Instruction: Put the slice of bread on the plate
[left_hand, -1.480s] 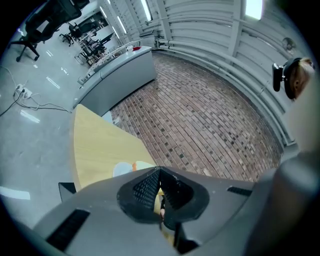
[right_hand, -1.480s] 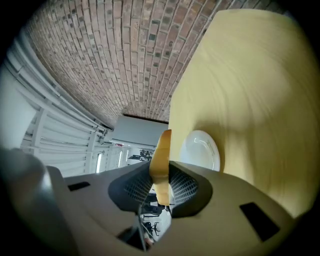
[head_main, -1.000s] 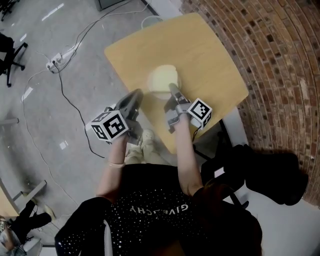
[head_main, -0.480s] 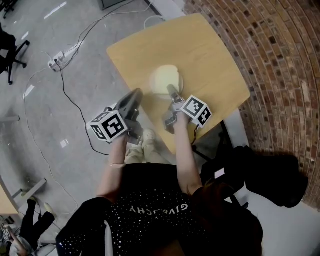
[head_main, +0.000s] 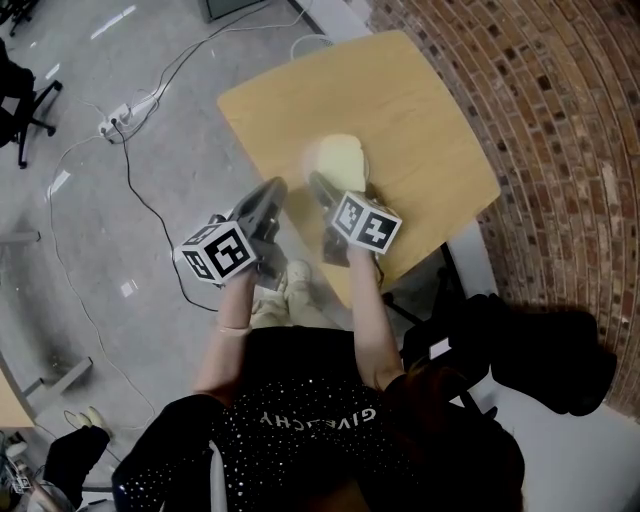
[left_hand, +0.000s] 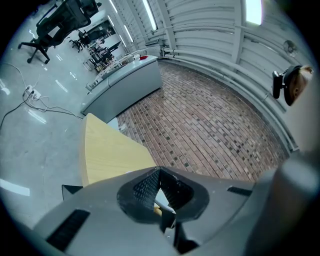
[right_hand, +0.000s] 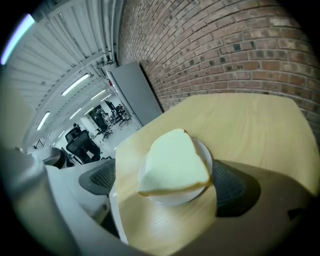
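- Looking down in the head view, we see the slice of bread (head_main: 338, 157) lying on the white plate (head_main: 311, 170), which stands on the wooden table (head_main: 420, 100). The right gripper (head_main: 330, 186) reaches in from the table's near edge and sits just beside the plate's near side. The left gripper (head_main: 270, 192) hangs at the table's left edge, apart from the plate.
- In the left gripper view, we see its jaws drawn together with nothing between them. Past them we can see only a corner of the table and the brick wall (left_hand: 210, 125). The bread does not appear in this view.
- In the right gripper view, the jaws are opening and stand wide, one on each side of the plate. The bread lies flat on the plate between them and covers most of it. We see neither pad touching the bread, and the plate's rim shows along the near and right sides.
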